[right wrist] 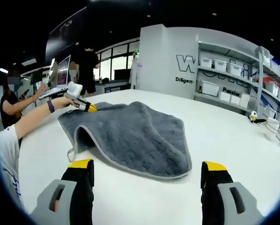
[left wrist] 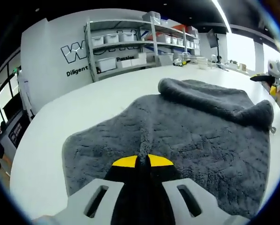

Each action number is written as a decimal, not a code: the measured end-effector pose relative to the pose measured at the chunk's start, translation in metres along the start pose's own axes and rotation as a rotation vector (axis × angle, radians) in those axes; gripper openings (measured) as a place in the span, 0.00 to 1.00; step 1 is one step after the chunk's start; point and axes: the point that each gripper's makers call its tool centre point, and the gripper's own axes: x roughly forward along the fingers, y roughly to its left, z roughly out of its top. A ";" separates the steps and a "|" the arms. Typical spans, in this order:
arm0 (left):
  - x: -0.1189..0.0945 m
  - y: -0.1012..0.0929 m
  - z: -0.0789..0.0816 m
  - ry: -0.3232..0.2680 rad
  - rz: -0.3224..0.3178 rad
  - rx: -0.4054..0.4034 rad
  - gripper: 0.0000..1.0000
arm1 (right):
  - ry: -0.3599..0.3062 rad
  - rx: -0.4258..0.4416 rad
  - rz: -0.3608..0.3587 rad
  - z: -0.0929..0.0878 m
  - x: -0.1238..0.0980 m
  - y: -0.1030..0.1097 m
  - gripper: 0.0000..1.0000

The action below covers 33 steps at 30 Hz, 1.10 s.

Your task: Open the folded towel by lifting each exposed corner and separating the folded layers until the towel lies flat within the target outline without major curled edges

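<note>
Towel position: we see the grey towel [left wrist: 186, 136] lying on the white bench [left wrist: 74, 117], straight ahead of the left hand-held gripper [left wrist: 142, 161]. It sits ahead and a little left of the right hand-held gripper [right wrist: 147, 171], apart from its tips.

Left hand-held gripper: its jaws are clenched together at the towel's near edge. They seem to pinch the pile, but we cannot see whether cloth is actually caught between the tips.

Right hand-held gripper: released, jaws spread wide, nothing between them, hovering over bare bench just short of the rounded fold.

Towel state: partly folded. A thick rolled flap [left wrist: 210, 96] lies along the side far from the left hand-held gripper, and a hemmed edge [right wrist: 83, 133] arches up off the bench.

Long axis: as we judge it, the towel runs lengthwise between the two hand-held grippers. The rolled flap crosses that line at the right hand-held gripper's end.

Facing: the raised, open edge faces the right hand-held gripper's left jaw.

Risk one: if the left pinch holds only pile, a pull would slip off and the corner would drop back curled.

Risk two: pulling one end while the right hand-held gripper stays off the cloth could drag the whole towel across the bench instead of opening the layers.

Risk three: grabbing the rolled flap through both layers would lift them together, leaving the fold in place.

Outline: we cannot make out any target outline on the bench.
</note>
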 end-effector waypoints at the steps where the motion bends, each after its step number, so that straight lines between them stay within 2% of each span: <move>1: -0.001 0.002 -0.001 0.000 0.003 -0.002 0.06 | 0.000 -0.003 0.000 0.001 0.000 0.000 0.97; 7: -0.002 0.003 -0.002 -0.013 0.011 0.002 0.08 | -0.002 -0.002 0.007 0.002 0.001 0.001 0.97; 8: -0.006 0.008 -0.001 -0.034 0.027 0.005 0.15 | -0.003 0.001 0.005 0.001 0.001 0.001 0.97; 11: -0.012 0.015 0.001 -0.052 0.045 -0.031 0.23 | -0.001 -0.001 0.008 0.001 0.001 0.002 0.97; 13: -0.020 0.017 0.005 -0.085 0.051 -0.042 0.24 | -0.001 -0.003 0.009 0.001 0.002 0.002 0.97; 16: -0.034 0.015 0.014 -0.147 0.024 -0.084 0.26 | -0.002 0.000 0.010 0.001 0.002 0.002 0.97; 20: -0.060 0.012 0.020 -0.212 0.005 -0.083 0.32 | -0.004 0.005 0.011 0.000 0.002 0.002 0.97; 24: -0.083 0.003 0.028 -0.293 -0.037 -0.074 0.42 | -0.002 0.008 0.011 -0.001 0.003 0.002 0.97; 27: -0.102 -0.009 0.028 -0.337 -0.059 -0.047 0.52 | 0.003 0.012 0.011 -0.003 0.004 0.002 0.97; 29: -0.113 -0.022 0.029 -0.374 -0.110 -0.019 0.59 | 0.006 0.012 0.010 -0.004 0.005 0.002 0.97; 33: -0.126 -0.041 0.027 -0.387 -0.163 0.008 0.67 | -0.007 0.036 0.018 -0.005 0.004 0.000 0.98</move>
